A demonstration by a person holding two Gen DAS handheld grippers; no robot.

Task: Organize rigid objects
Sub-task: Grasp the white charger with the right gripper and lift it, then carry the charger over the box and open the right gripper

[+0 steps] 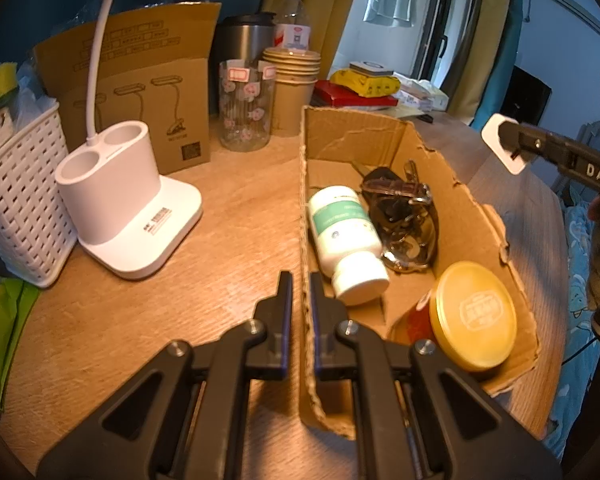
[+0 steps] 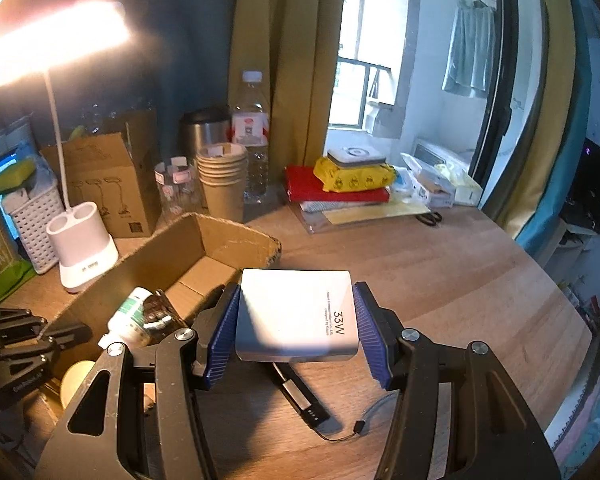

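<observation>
An open cardboard box [image 1: 476,216] lies on the wooden table. It holds a white pill bottle [image 1: 344,236], dark sunglasses [image 1: 404,216] and a jar with a yellow lid [image 1: 474,316]. My left gripper [image 1: 302,288] is shut on the box's left wall [image 1: 303,240]. My right gripper [image 2: 296,316] is shut on a white 33W charger [image 2: 296,316] and holds it above the table, right of the box [image 2: 172,256]. In the left wrist view the charger [image 1: 500,144] shows at the far right, above the box's right side.
A white lamp base with pen holder [image 1: 120,204], a white woven basket [image 1: 16,192], a lamp carton [image 1: 140,92], a glass jar [image 1: 246,108], paper cups [image 1: 292,84] and bottles stand behind. A black stick-like device with a cord [image 2: 304,400] lies under the charger. Stacked items [image 2: 352,180] and scissors [image 2: 430,218] sit at the far edge.
</observation>
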